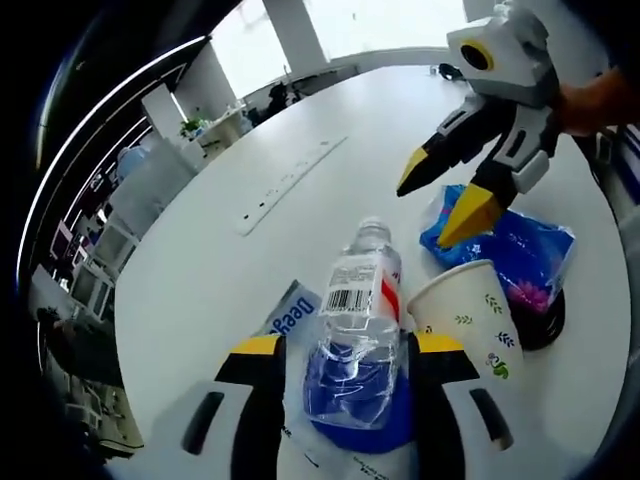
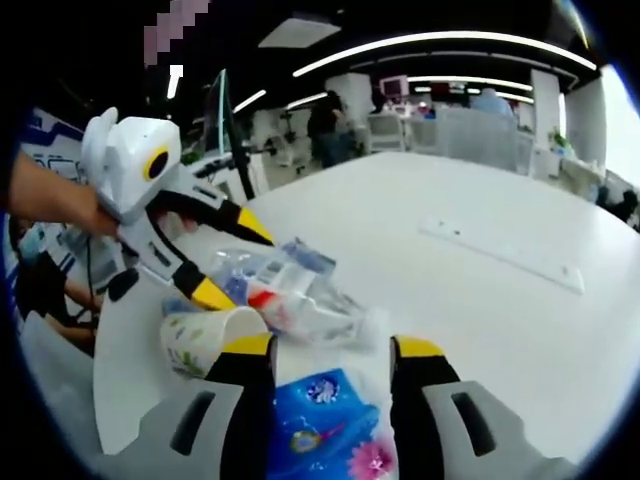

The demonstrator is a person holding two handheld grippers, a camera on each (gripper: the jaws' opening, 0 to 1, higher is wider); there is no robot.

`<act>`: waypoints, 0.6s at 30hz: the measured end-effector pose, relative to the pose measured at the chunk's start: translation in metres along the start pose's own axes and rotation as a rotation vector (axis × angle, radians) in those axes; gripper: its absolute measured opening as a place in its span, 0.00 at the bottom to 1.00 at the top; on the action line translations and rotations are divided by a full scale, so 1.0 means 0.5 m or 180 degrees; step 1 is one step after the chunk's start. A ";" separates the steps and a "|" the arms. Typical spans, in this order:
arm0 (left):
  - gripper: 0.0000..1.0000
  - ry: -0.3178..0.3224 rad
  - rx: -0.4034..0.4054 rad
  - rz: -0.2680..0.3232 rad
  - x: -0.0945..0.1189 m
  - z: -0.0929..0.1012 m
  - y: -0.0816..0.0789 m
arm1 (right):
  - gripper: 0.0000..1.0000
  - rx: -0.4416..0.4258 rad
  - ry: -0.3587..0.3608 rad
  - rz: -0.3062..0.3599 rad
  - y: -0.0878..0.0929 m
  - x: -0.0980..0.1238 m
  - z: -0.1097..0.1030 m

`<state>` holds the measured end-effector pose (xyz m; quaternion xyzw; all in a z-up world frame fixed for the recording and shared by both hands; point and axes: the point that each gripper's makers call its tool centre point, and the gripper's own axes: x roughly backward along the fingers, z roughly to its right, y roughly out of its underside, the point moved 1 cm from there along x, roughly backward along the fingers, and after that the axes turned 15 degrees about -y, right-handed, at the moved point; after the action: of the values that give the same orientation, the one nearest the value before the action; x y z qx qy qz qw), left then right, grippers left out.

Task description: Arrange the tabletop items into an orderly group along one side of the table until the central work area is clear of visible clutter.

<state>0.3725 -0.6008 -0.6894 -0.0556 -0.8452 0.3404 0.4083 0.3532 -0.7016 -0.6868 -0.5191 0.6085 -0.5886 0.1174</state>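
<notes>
Between the left gripper (image 1: 345, 350) jaws sits a clear water bottle (image 1: 362, 310), its long axis running straight ahead, cap away; the jaws appear to press its lower body, though I cannot tell for sure that they clamp it. Under it lies a blue-and-white card (image 1: 292, 312) reading "Deep" (the rest is hidden). Just right of the bottle stands a paper cup (image 1: 470, 312) with leaf prints, touching or nearly touching a blue tissue pack (image 1: 525, 250). In the right gripper view, the right gripper (image 2: 330, 350) has its jaws apart, straddling that tissue pack (image 2: 315, 425) without squeezing it, so it looks the nearer one for the pack. Beyond, the white table (image 1: 300, 140) carries a long strip (image 1: 290, 185).
</notes>
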 end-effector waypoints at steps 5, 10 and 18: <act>0.46 0.0099 -0.0042 -0.0043 -0.015 0.007 -0.004 | 0.41 -0.0024 -0.0015 -0.0018 0.001 -0.005 0.008; 0.41 0.0202 -0.0061 -0.0085 -0.022 0.017 -0.011 | 0.40 -0.0073 -0.0020 -0.0015 0.003 -0.007 0.013; 0.41 0.0268 -0.0121 -0.0152 -0.038 0.022 -0.012 | 0.40 -0.0105 -0.0013 -0.0024 0.007 -0.009 0.018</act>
<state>0.3783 -0.6183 -0.7025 -0.0575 -0.8346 0.3119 0.4504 0.3602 -0.7046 -0.6946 -0.5245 0.6159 -0.5779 0.1077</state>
